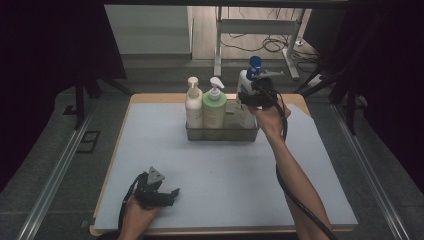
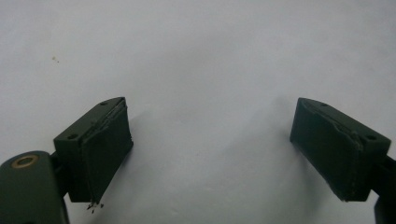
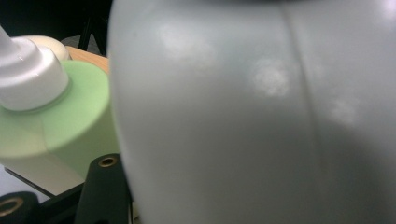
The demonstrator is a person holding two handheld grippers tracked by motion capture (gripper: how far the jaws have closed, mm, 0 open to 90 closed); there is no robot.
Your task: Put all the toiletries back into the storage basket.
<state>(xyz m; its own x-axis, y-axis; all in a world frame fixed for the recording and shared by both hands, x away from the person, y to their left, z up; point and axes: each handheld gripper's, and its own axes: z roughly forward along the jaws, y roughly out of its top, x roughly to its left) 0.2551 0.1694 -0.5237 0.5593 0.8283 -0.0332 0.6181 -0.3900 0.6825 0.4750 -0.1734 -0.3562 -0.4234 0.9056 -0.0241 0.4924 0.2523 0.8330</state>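
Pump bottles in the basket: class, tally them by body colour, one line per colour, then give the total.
Cream bottle: 1
Green bottle: 1
White bottle with blue pump, at the right gripper: 1
Total: 3 bottles, all in the grey basket.

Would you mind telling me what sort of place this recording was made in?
Probably a lab recording booth: dark curtains flank a table between metal rails, and loose cables lie on the floor behind.

Three pump bottles (image 1: pixel 214 106), one grey basket (image 1: pixel 222 133), two hand-held grippers (image 1: pixel 172 193), one table (image 1: pixel 210 165)
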